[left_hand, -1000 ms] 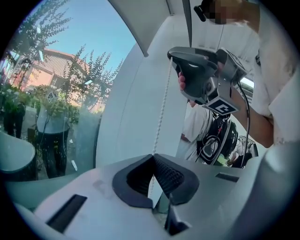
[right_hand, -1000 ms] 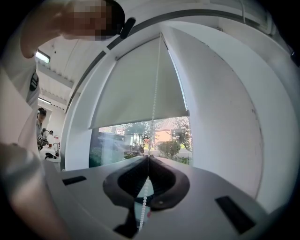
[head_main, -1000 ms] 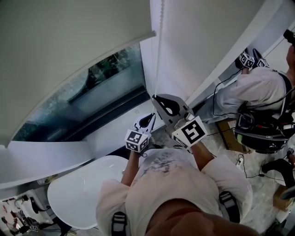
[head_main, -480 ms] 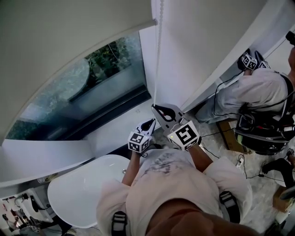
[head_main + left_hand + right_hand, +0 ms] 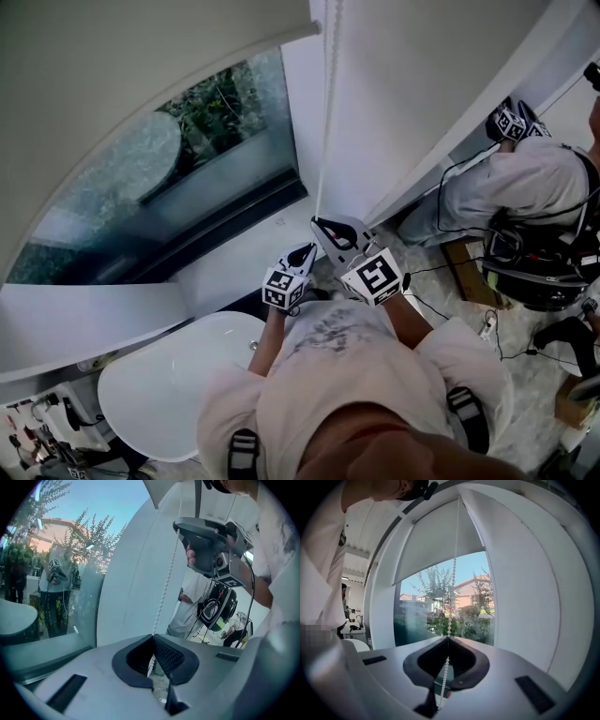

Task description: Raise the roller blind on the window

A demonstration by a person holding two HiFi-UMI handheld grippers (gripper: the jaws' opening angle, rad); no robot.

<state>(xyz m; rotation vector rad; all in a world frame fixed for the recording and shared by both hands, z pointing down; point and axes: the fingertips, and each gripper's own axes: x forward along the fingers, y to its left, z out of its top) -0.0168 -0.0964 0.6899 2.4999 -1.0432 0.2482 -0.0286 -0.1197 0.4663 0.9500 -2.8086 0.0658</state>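
Window glass (image 5: 187, 178) is found partly covered by the roller blind (image 5: 141, 75), whose lower edge is raised high. At its right, the bead chain (image 5: 327, 112) is clamped by the closed right gripper (image 5: 330, 228) and, lower down, by the closed left gripper (image 5: 307, 249).

White-walled indoor room with a large window (image 5: 202, 155), apparently a recording space.
A roller blind (image 5: 141, 75) half-covers the glass, trees (image 5: 436, 588) and houses (image 5: 474, 585) outside; another person (image 5: 525, 183) wearing black gear (image 5: 539, 277) stands on marbled floor (image 5: 450, 295).

bead chain (image 5: 327, 103): right of window (image 5: 187, 178) | roller blind (image 5: 122, 84): over window top | tub (image 5: 159, 384): below window
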